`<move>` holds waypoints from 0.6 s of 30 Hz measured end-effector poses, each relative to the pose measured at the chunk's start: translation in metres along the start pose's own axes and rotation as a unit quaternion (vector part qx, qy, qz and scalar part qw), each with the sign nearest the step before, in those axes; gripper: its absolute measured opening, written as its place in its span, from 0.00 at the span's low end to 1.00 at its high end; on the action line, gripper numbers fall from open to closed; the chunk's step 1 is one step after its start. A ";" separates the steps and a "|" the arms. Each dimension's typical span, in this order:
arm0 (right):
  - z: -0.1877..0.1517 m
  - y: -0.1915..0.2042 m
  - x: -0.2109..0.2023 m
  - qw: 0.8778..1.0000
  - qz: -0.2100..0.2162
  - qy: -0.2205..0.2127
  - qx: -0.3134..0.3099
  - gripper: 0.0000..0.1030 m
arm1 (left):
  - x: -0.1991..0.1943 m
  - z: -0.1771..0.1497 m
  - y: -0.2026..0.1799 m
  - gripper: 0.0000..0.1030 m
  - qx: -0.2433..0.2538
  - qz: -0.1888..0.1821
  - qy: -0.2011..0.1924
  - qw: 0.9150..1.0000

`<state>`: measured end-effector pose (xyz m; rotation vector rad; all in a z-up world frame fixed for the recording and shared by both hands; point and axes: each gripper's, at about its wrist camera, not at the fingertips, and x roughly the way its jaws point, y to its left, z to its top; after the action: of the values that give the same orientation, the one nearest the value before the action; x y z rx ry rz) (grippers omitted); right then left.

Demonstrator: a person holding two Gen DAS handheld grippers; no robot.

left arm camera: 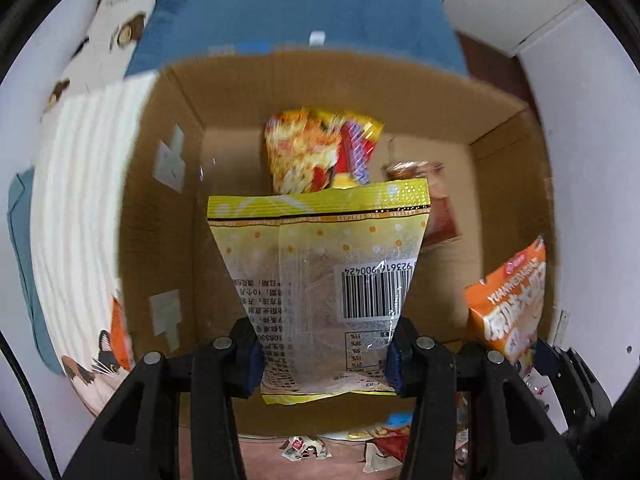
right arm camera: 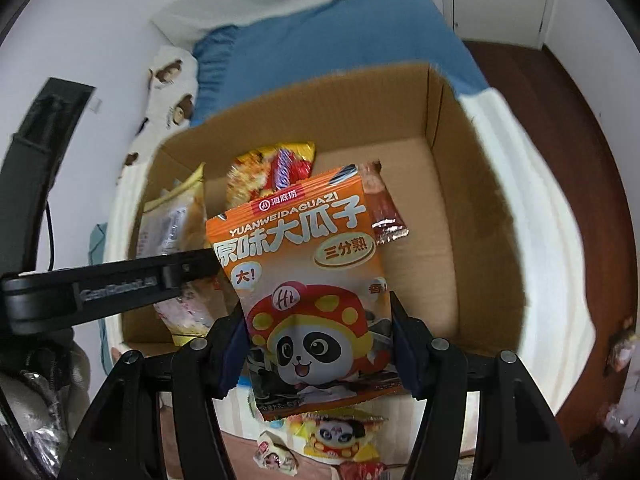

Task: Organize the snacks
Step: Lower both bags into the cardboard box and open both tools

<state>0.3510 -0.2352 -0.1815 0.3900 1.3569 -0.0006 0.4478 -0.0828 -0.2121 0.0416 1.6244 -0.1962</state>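
My left gripper (left arm camera: 324, 354) is shut on a yellow snack bag (left arm camera: 320, 264) with a barcode, held over the open cardboard box (left arm camera: 168, 208). My right gripper (right arm camera: 318, 354) is shut on an orange panda sunflower-seed bag (right arm camera: 304, 272), held over the same box (right arm camera: 472, 216); this bag also shows at the right edge of the left wrist view (left arm camera: 512, 304). Inside the box lie a yellow-red snack pack (left arm camera: 316, 148) and a brown packet (left arm camera: 436, 200); both also show in the right wrist view, the yellow-red pack (right arm camera: 272, 168) and the brown packet (right arm camera: 384, 208). The left gripper's arm (right arm camera: 120, 284) and yellow bag (right arm camera: 172, 220) show at the left.
The box sits on a bed with a blue sheet (right arm camera: 328, 36), a white striped blanket (left arm camera: 76, 184) and a monkey-print pillow (right arm camera: 172, 92). Several loose snack packs (right arm camera: 340, 436) lie below the box's near edge. A dark wooden floor (right arm camera: 568, 128) is at the right.
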 end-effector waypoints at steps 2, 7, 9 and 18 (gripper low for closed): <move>0.004 -0.004 0.020 1.000 -0.005 0.018 0.003 0.62 | 0.019 0.004 0.001 0.43 -0.005 -0.004 0.024 1.000; 0.008 -0.002 0.042 0.999 -0.011 0.041 0.002 0.62 | 0.041 0.006 -0.005 0.43 -0.006 -0.013 0.055 0.998; 0.015 -0.001 0.053 0.999 -0.019 0.049 0.002 0.63 | 0.047 0.005 -0.009 0.44 -0.004 -0.015 0.070 0.997; 0.013 -0.005 0.074 0.995 -0.039 0.090 -0.005 0.93 | 0.039 0.010 -0.009 0.91 -0.006 -0.006 0.052 0.999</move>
<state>0.3789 -0.2274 -0.2512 0.3352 1.5485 -0.0241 0.4539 -0.0969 -0.2505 0.0326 1.7293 -0.1954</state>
